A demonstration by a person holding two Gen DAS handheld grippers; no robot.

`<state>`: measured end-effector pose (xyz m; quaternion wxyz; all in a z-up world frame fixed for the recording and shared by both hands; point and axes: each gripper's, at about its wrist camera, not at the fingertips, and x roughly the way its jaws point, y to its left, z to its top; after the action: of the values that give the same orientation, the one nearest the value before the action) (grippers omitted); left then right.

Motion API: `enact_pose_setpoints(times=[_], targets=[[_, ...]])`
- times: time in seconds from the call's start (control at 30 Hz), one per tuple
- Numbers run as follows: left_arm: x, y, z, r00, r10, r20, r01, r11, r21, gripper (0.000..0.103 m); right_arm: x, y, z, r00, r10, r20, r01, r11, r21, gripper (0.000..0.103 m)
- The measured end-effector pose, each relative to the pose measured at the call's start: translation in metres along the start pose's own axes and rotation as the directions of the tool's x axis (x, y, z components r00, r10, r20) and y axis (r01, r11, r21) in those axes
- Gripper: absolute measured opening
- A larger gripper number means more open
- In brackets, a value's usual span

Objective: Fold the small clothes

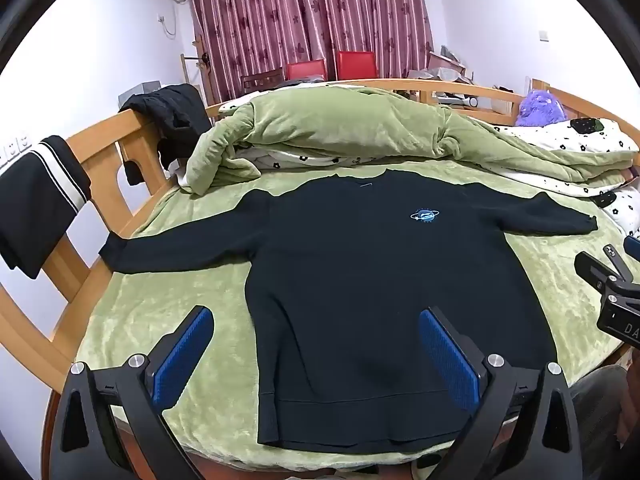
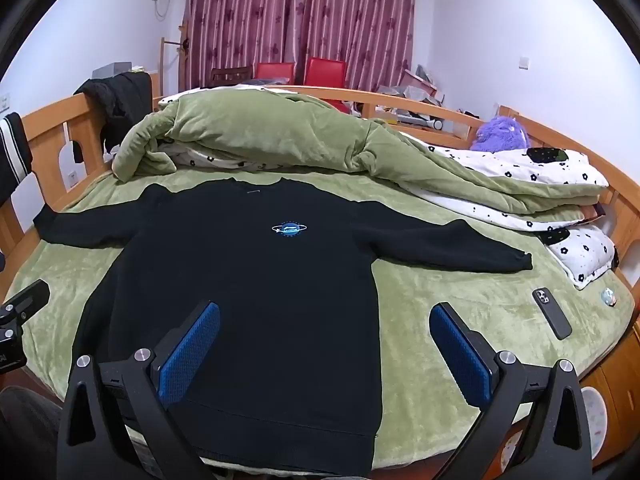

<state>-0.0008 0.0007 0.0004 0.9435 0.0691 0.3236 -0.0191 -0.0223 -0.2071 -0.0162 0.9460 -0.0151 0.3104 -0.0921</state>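
- The left hand-held gripper [image 1: 316, 344] hangs above the near hem of a black sweater [image 1: 360, 280], its blue pads spread wide and nothing between them; one pad sits over the green bed cover, the other over the sweater's body.
- The right hand-held gripper [image 2: 324, 340] hangs beside it, pads equally wide and empty, one over the sweater's lower body, the other over the bare bed cover [image 2: 440, 292] to the sweater's right.
- The sweater lies flat and face up in the middle of the bed, collar away from the person, both sleeves stretched out sideways, a small blue badge [image 2: 289, 228] on the chest.
- Judged from this layout, folding has not yet begun; a sleeve looks like the sensible first target.
- To do it well, each gripper likely needs to come down on a single layer at a cuff or shoulder edge, pinch fully, then carry the sleeve across the chest without dragging the body out of square.
- A phone [image 2: 551, 313] lies on the cover near the right sleeve's end; a wide sweep there could knock it.
- A rumpled quilt [image 1: 340, 128] sits just behind the collar, leaving little room to push the sweater further back.
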Motion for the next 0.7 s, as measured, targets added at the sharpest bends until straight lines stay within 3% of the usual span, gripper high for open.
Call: enact_pose_setpoints(times=[0.7], targets=[[0.001,0.003,0.002,1.000,0.010,-0.001,-0.010,1.000,-0.007,0.103,0.001,-0.003,-0.004,1.000,0.024,-0.013,-0.024,0.999,0.028,0.103]])
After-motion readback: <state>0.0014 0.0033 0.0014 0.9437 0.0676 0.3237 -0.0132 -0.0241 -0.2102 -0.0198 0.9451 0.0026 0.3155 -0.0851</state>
